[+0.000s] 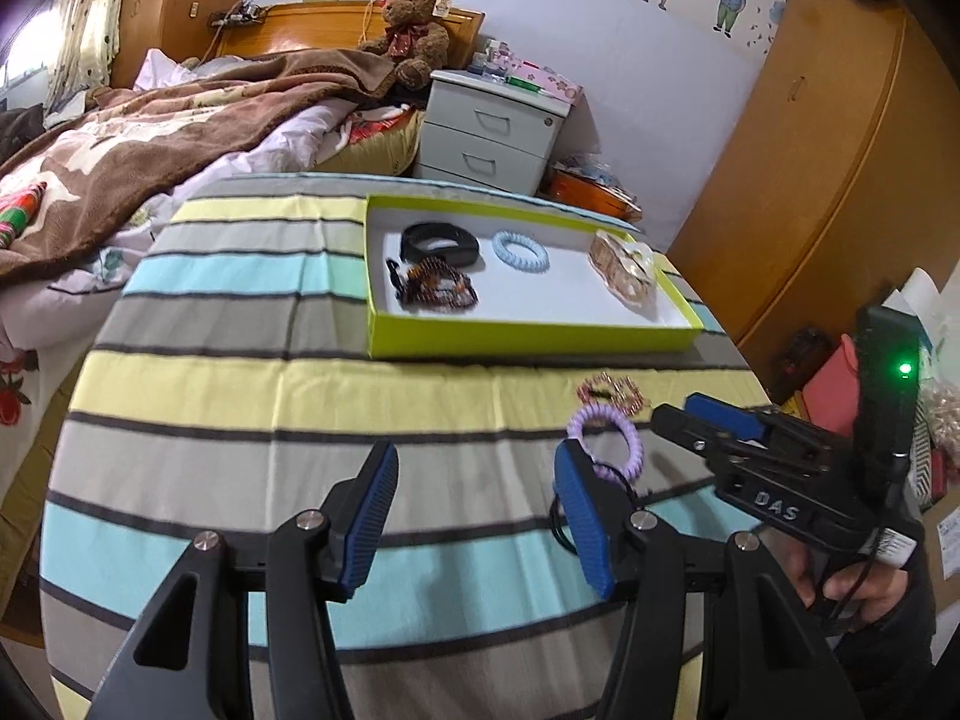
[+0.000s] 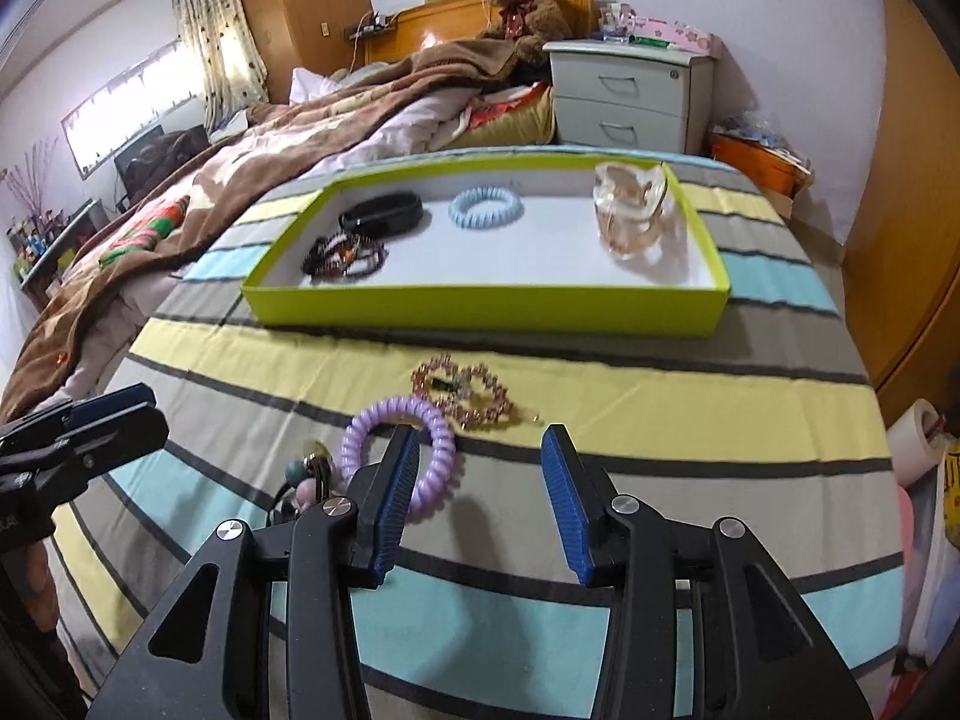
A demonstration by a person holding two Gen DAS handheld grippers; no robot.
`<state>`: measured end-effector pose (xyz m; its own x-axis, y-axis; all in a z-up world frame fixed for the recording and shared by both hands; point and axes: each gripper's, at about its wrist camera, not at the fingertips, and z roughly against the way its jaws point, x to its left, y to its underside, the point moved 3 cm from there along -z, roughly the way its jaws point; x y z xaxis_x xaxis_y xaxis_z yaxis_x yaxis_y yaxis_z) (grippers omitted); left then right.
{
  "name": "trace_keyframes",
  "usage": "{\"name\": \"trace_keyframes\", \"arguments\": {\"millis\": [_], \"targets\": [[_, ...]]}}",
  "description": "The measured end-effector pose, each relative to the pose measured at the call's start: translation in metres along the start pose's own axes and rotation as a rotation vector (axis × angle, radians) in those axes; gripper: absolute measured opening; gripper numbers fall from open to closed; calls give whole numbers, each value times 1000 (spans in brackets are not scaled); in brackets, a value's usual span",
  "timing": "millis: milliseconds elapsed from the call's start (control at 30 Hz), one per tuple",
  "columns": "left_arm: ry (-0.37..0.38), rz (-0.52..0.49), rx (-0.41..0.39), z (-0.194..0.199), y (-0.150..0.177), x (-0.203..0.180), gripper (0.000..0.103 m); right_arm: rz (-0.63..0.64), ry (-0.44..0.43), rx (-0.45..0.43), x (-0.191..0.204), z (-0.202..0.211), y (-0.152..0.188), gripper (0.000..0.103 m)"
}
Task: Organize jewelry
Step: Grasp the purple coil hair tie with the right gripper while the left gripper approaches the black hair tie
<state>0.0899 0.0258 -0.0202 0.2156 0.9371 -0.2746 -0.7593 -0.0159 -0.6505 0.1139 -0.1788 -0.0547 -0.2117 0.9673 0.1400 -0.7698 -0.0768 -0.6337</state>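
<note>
- On the striped cloth (image 2: 630,384), going from left to right, the left gripper (image 1: 474,516) comes first. Its jaws stand partly apart and nothing is between them.
- Just right of it is a small bunch of beads and dark hair ties (image 2: 309,474), lying flat on the cloth.
- Next comes the purple coil ring (image 2: 399,462). It lies flat, just right of the left gripper and partly behind the right gripper's left finger (image 2: 390,504).
- A little farther away lies the pink bead bracelet (image 2: 465,396), flat in a loose loop, touching or almost touching the purple ring.
- The right gripper (image 2: 480,498) is last. Its jaws also stand partly apart and hold nothing.
- The bracelet's long way runs left to right, just beyond the open jaws of the right gripper. So I think the right hand is nearer to it and only needs to go a bit forward and down.
- The purple ring sits between the two grippers, so either could take it.
- At the far side is the green tray (image 2: 480,312). A black band (image 2: 384,210), a dark bead bracelet (image 2: 345,255), a blue coil ring (image 2: 486,207) and a clear packet (image 2: 636,216) already lie inside.
</note>
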Motion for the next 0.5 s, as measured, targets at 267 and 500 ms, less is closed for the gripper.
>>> {"name": "trace_keyframes", "arguments": {"millis": [267,500], "targets": [[27,24,17,2,17,8,57,24,10,26,11,-13,7,44],[23,56,27,1,24,21,57,64,53,30,18,-14,9,38]]}}
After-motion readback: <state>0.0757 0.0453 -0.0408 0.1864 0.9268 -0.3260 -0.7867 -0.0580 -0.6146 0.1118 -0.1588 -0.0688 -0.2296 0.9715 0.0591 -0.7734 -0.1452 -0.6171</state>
